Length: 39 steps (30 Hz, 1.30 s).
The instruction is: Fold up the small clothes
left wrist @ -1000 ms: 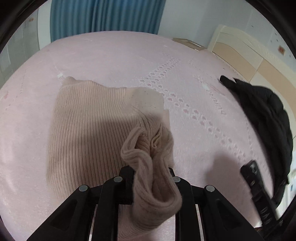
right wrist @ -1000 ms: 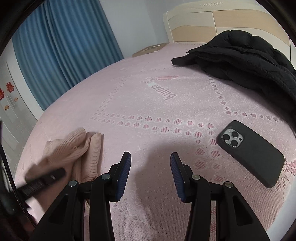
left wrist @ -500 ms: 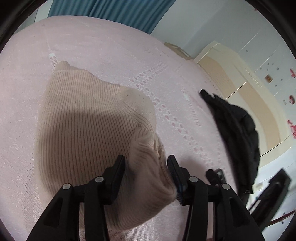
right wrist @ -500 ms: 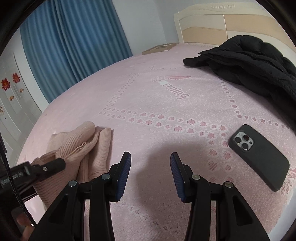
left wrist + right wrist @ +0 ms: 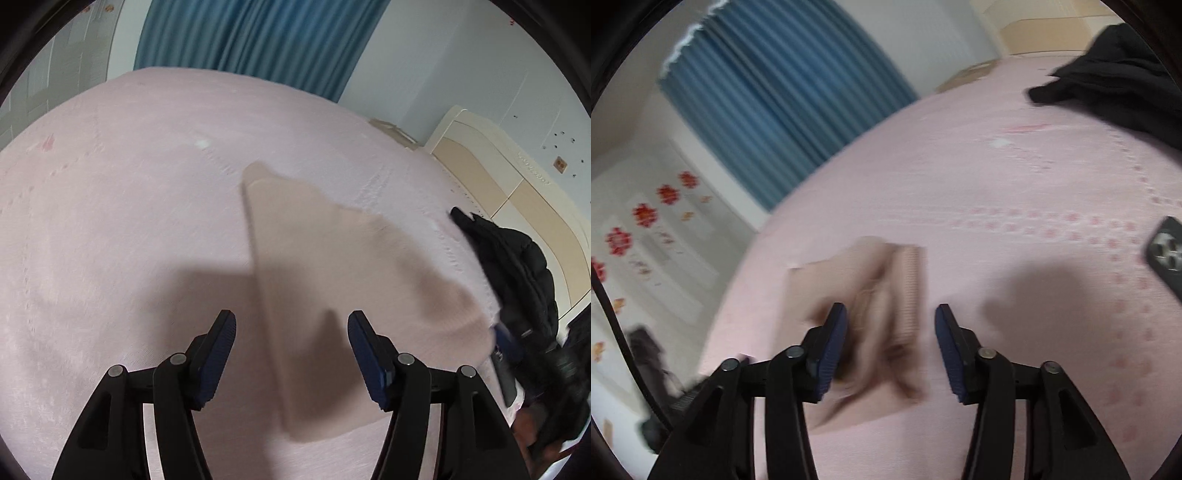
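In the left wrist view, the left gripper (image 5: 291,345) has its jaws apart with nothing pressed between the pads; they have just been opening, and the beige knitted garment (image 5: 332,280) lies flat on the pink bed (image 5: 110,221) in front of them, let go so that the fold can rest there. The garment is in the middle part of the bed, well apart from the black jacket (image 5: 517,266) near the headboard side, which I think keeps the working space free. In the right wrist view, the right gripper (image 5: 890,343) is also parted and holds nothing; its jaws have just been opening too. The garment (image 5: 871,321) lies just ahead, partly between the fingers, probably so this gripper can take an edge for the next fold. A dark phone (image 5: 1167,254) lies near the right edge of the bed, away from the cloth.
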Motion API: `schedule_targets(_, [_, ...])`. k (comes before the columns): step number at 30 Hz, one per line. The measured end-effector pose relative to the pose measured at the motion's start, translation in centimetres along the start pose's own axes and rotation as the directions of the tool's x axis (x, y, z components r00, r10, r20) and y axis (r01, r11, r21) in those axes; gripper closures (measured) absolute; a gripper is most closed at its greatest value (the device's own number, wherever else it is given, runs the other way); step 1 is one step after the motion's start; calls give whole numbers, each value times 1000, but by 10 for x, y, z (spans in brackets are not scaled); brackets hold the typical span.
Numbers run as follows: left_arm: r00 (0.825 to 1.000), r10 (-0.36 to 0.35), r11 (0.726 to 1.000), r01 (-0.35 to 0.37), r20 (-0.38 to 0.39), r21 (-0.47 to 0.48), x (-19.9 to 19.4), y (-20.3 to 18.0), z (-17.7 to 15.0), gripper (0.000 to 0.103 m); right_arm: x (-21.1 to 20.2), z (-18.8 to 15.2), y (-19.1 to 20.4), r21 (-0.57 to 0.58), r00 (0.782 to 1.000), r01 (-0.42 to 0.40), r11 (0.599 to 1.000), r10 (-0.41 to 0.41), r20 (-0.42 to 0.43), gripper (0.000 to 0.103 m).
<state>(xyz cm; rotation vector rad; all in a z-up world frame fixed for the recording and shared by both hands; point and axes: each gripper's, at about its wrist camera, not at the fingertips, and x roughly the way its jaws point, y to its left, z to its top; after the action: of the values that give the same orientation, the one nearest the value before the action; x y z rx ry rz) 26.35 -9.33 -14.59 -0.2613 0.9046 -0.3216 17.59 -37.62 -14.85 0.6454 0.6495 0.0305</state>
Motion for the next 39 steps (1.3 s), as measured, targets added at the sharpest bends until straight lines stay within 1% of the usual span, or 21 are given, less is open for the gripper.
schedule_targets(1, [1000,-2,1000,2,-7,-4,3,6,-5,42,0,-2,8,-22,1000,-20,1000,20,3,49])
schedule_targets(3, [1000,-21,1000,21,-9,-6,8,12,-15,42,3,-7,23,-77,1000,-17,997,18,6,46])
schedule_targets(6, [997,-82,997,82,-9,-9,14,20,-26,42,16,-16,42,-153,999,37,988,-39,-8,46])
schedule_targets(10, [992,-124,992,124,-21,-15,17,23,-27,42,39,-24,47,-171,993,111,979,-116,-24,48])
schedule_targets(11, [986,-165,986,164,-24,-32,18,25,-25,42,46,-26,46,-174,991,121,977,-130,-42,60])
schedule_targets(12, [983,-183,982,182,-27,-46,19,27,-25,42,50,-28,45,-173,990,115,978,-127,-58,76])
schedule_targets(15, [983,-182,982,181,-27,-58,22,31,-24,42,54,-29,44,-169,991,103,980,-115,-66,88])
schedule_targets(17, [980,-199,978,197,-21,-68,22,35,-23,42,52,-30,40,-194,992,86,977,-103,-77,93])
schedule_targets(20, [969,-245,963,240,-26,-122,25,47,-22,42,29,-27,13,-63,998,43,997,-45,-34,97])
schedule_targets(21, [969,-247,961,242,-26,-135,25,49,-21,42,31,-28,7,-57,996,62,996,-65,-60,97])
schedule_targets(23, [969,-247,959,242,-15,-149,25,53,-18,42,50,-35,-2,-67,975,146,987,-155,-159,97])
schedule_targets(24, [969,-247,959,242,-12,-151,27,53,-16,42,55,-36,-1,-71,970,148,986,-159,-182,96])
schedule_targets(25, [969,-246,958,243,-6,-151,26,54,-15,42,54,-35,0,-81,972,148,986,-160,-172,94])
schedule_targets(26, [969,-247,958,243,-2,-151,25,55,-14,42,50,-33,3,-94,975,152,984,-164,-147,89])
schedule_targets(29, [970,-244,960,243,5,-137,22,55,-13,42,44,-24,3,-67,983,147,987,-154,-100,57])
schedule_targets(30, [970,-242,961,241,7,-132,21,55,-13,42,46,-18,2,-49,985,137,989,-141,-98,52])
schedule_targets(32, [972,-234,965,234,13,-120,21,55,-11,42,54,-10,4,-15,986,118,993,-119,-114,52])
schedule_targets(34, [974,-227,967,227,15,-114,21,54,-10,42,70,2,5,16,986,93,996,-90,-143,48])
schedule_targets(36, [975,-222,969,222,15,-111,24,48,-7,42,90,12,7,20,979,100,995,-94,-181,43])
schedule_targets(38, [975,-222,968,222,13,-117,27,49,-6,42,109,17,4,25,968,114,993,-105,-227,41])
schedule_targets(39, [974,-224,967,224,12,-120,29,49,-6,42,115,17,1,25,968,115,993,-106,-229,35])
